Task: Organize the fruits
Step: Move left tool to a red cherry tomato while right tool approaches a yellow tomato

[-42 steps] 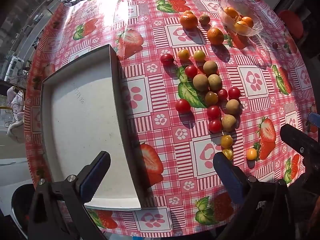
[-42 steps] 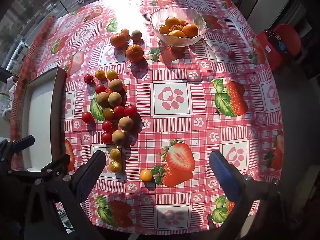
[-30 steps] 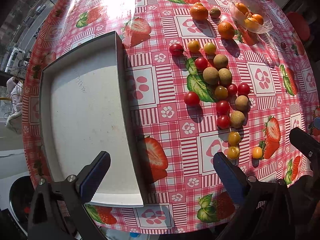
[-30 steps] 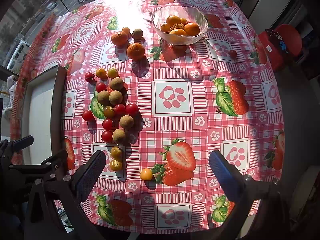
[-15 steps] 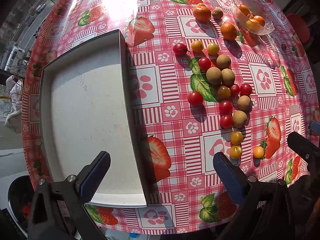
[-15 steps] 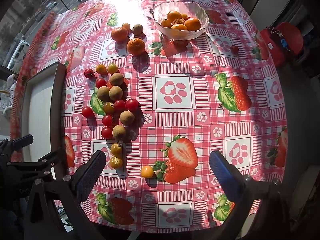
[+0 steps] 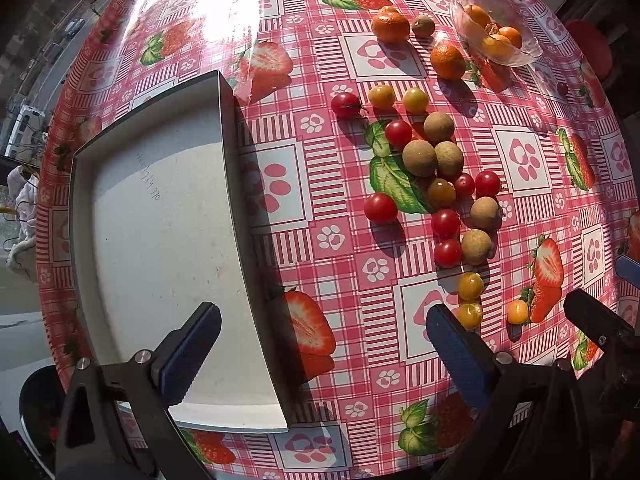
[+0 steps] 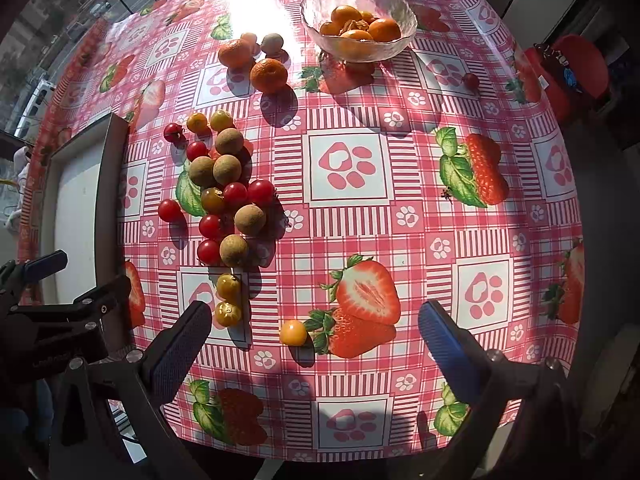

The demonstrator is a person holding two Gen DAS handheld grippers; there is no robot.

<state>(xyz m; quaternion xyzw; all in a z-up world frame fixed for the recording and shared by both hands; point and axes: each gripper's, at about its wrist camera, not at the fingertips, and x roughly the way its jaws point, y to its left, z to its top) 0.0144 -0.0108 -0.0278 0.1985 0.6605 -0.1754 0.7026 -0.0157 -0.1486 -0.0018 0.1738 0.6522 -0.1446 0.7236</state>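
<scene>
A cluster of red cherry tomatoes [image 7: 381, 208], brown longans [image 7: 419, 158] and yellow-orange berries [image 7: 470, 285] lies mid-table, also in the right wrist view [image 8: 226, 169]. One orange berry [image 8: 293, 332] lies apart, near the front edge. Two tangerines [image 8: 269, 75] sit behind the cluster. A glass bowl [image 8: 394, 4] at the back holds orange fruits. An empty white tray [image 7: 152, 248] lies at the left. My left gripper [image 7: 320, 344] is open and empty, over the tray's right edge. My right gripper [image 8: 316, 340] is open and empty, above the lone berry.
The round table has a pink checked cloth [image 8: 400, 240] with strawberry and paw prints. A single small red fruit [image 8: 471, 79] lies right of the bowl. A red stool [image 8: 580, 68] stands beyond the table's right edge. The right gripper shows in the left wrist view [image 7: 600, 328].
Both grippers have risen and edged forward a little over the table. Both stay open and empty. No fruit has moved.
</scene>
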